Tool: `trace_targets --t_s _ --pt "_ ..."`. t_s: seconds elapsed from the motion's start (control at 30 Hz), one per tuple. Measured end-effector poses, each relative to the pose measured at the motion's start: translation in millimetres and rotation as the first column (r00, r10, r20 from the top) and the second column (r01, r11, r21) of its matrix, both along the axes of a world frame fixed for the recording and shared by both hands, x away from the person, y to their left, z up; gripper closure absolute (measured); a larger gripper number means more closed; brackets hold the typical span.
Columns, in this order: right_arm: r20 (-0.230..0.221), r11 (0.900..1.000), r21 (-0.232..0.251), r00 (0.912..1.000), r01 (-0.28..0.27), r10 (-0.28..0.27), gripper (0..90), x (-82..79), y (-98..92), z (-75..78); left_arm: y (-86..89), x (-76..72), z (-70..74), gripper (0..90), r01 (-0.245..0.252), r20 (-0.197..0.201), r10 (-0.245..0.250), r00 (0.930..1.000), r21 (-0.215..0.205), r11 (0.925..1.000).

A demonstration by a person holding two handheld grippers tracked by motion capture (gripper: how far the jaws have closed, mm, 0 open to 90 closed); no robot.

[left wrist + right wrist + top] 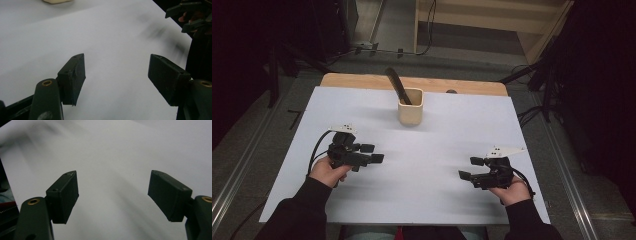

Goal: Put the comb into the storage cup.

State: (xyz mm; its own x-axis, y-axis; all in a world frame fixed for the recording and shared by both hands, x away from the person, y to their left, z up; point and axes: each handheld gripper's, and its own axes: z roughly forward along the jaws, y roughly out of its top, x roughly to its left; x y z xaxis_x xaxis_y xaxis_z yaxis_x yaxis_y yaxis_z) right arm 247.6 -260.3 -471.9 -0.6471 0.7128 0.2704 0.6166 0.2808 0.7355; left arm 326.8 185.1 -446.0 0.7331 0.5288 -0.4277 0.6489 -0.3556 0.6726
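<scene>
Both grippers hover low over the white sheet [422,165], jaws apart and holding nothing. The left gripper [373,153] points toward the right gripper [472,168], which points back at it; they are well apart. The cup [410,107] stands beyond and between them, a dark tool [398,85] leaning in it.

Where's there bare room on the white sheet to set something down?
Between the left gripper and right gripper the white sheet is bare, up to the beige cup holding a dark tool. Both sides of the cup are free too.
</scene>
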Motion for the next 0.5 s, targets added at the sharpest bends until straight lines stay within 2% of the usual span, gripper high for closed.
trace_targets --t_s 0.33,0.5 --pt "-0.009 1.0 0.001 0.9999 0.007 -0.007 22.3 1.1 -0.9 -1.8 7.1 -12.3 -3.5 30.7 -0.001 0.001 0.001 1.0 0.023 0.9997" --pt "-0.012 1.0 0.0 0.9999 0.008 -0.008 22.3 1.3 -0.7 -2.3 12.7 -18.1 -4.4 30.7 -0.007 -0.001 0.007 1.0 0.02 0.9998"
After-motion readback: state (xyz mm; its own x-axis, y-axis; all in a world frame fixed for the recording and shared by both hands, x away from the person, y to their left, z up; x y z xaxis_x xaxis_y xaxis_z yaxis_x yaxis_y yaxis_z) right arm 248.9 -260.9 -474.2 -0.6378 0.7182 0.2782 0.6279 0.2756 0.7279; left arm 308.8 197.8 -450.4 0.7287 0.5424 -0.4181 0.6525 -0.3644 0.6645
